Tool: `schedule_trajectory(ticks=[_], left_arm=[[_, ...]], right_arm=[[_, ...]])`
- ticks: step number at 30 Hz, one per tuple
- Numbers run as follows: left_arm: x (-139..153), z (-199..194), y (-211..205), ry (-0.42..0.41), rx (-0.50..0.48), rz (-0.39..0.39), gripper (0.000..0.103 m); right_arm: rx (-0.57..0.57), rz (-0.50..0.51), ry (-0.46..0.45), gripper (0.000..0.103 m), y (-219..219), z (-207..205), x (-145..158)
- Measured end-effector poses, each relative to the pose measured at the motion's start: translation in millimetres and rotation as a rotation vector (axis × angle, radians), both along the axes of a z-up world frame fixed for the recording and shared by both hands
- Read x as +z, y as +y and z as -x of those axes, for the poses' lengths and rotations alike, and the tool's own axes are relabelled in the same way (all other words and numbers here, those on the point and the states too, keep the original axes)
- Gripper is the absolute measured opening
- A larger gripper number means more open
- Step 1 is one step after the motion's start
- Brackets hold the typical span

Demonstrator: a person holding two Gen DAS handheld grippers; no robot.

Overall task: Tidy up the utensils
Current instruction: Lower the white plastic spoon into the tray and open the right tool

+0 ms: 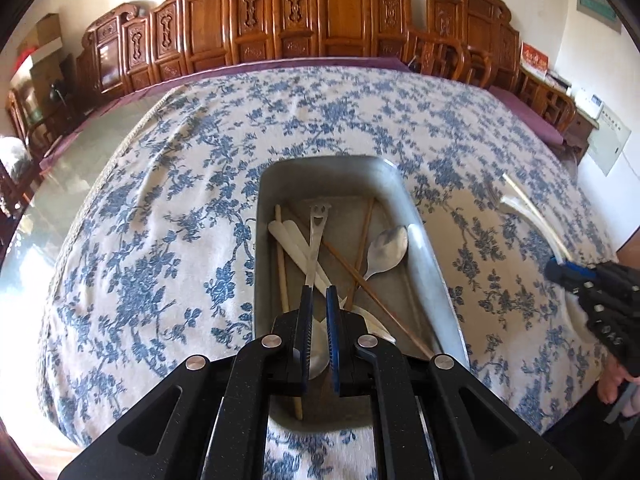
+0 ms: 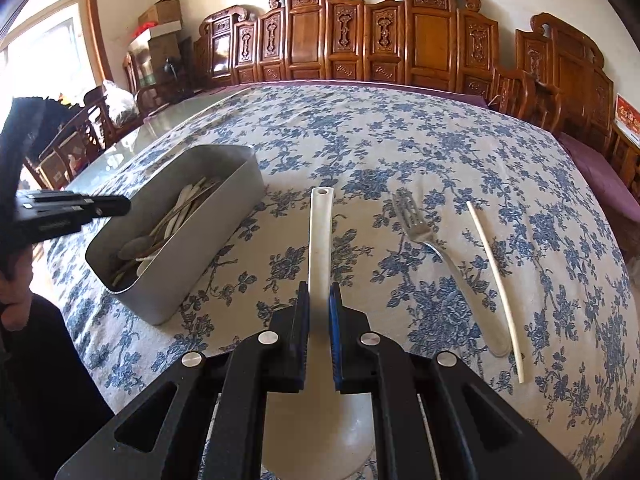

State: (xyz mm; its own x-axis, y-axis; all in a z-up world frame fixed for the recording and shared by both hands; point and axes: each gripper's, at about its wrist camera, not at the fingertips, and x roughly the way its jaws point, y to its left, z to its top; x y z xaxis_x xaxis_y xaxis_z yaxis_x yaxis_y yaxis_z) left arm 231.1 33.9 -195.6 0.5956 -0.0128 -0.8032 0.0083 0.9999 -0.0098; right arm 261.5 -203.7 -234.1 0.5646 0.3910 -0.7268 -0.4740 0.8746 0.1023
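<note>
Left gripper (image 1: pixel 319 300) clamps the metal spoon (image 1: pixel 316 236) with a smiling face on its handle, over the grey bin (image 1: pixel 424 240); its bowl is half hidden by the jaws. Right gripper (image 2: pixel 319 296) grips the white ladle (image 2: pixel 320 236), bowl cut off below. Fork (image 2: pixel 440 256) and white chopstick (image 2: pixel 496 276) lie on the blue-flowered tablecloth (image 2: pixel 400 152); carved wooden chairs (image 2: pixel 360 40) line the wall.

1. The metal spoon's (image 1: pixel 316 236) bowl is mostly hidden behind the left claw (image 1: pixel 319 300).
2. The white ladle's (image 2: pixel 320 236) bowl is partly covered by the right claw (image 2: pixel 319 296) and its frame.
3. In the left wrist view, the fork (image 1: pixel 498 196) and white chopstick (image 1: pixel 532 216) are blurred.
4. The bin's (image 1: pixel 264 248) near end is hidden under the claw frame.
</note>
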Motion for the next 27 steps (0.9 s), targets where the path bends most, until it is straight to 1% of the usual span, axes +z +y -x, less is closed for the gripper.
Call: schedule_trajectory(ticks=[5,9,12,13,19,23,27], left_arm=[[14.8,13.4,8.6,-0.034,-0.004,0.02,0.006],[21.6,16.7,15.2,-0.057,-0.001,0.033,0.006],[23.6,17.3,20.5,-0.078,0.005,0.038,0.01],[23.4,17.6,22.0,-0.083,0.006,0.039,0.012],[14.1,17.7,32.7,-0.088,0.014,0.054,0.012],[10.0,19.6,40.4,-0.087,0.017,0.057,0.012],[9.3,21.3,51.1,-0.09,0.026,0.07,0.012]], right_arm=[[0.029,0.015,0.012,0.011,12.9,5.1,-3.7],[0.044,0.023,0.028,0.011,23.4,5.8,-6.9],[0.048,0.016,0.033,0.011,29.7,6.0,-4.5],[0.047,0.012,0.031,0.011,31.9,6.2,-2.4],[0.072,-0.024,-0.001,0.011,55.0,8.7,22.0],[0.094,-0.068,0.002,0.011,80.2,2.8,33.6],[0.112,-0.104,0.03,0.011,107.7,-8.0,36.5]])
